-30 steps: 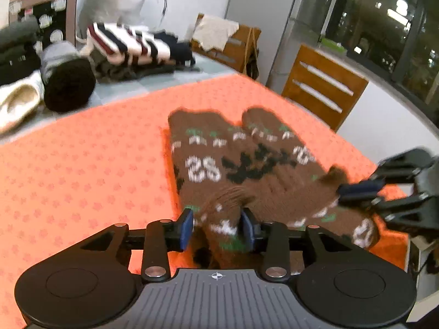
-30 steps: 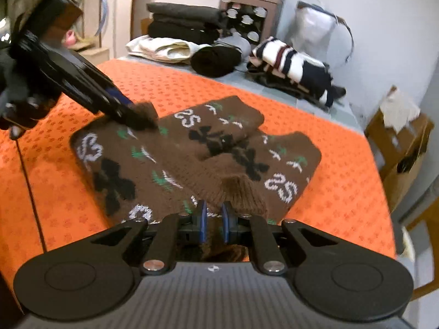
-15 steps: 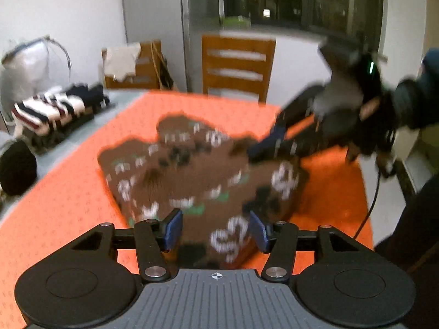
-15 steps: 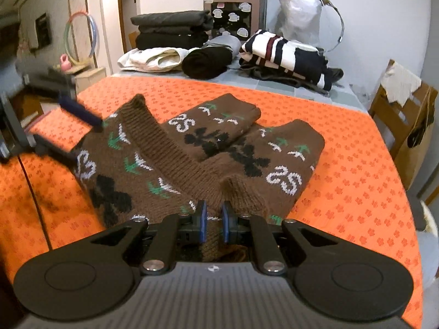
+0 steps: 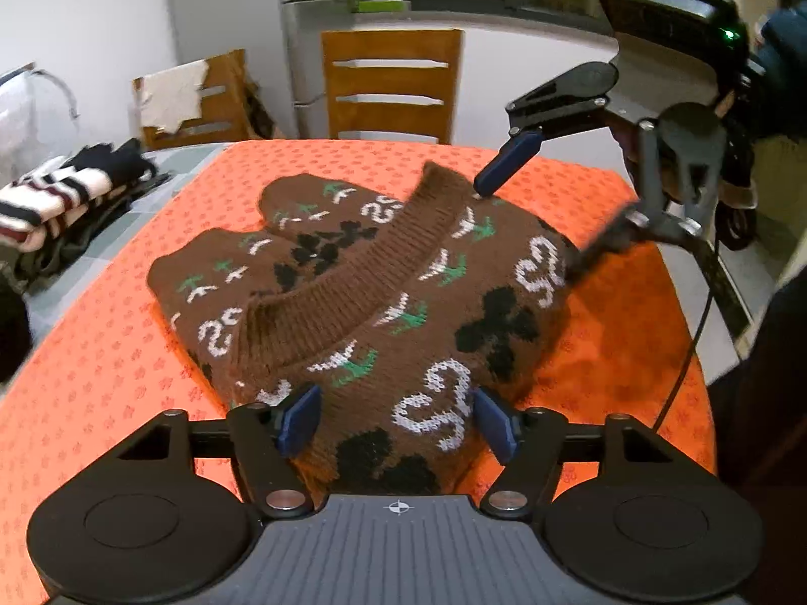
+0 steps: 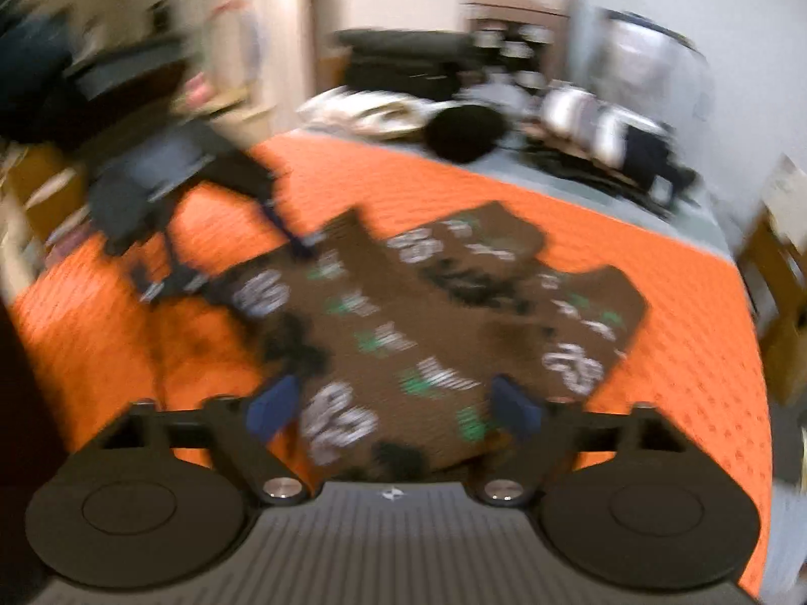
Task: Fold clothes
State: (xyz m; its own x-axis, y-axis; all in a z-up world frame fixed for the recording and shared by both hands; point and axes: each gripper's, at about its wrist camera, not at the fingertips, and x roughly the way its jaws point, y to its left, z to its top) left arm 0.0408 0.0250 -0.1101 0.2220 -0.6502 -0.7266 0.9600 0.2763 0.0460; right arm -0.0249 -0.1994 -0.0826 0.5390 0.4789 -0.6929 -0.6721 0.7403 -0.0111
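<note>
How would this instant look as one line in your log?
fold clothes | brown sweater folded on orange cloth | left gripper open | right gripper open

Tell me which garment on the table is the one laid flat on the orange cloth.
The brown sweater, patterned; the striped garment sits bunched on the grey part beyond.

The brown knitted sweater (image 5: 383,297) carries a white knitted motif repeated across it that reads like "SS" or "25"; which one cannot be told. In the right wrist view the sweater (image 6: 403,333) is too blurred to read.
</note>
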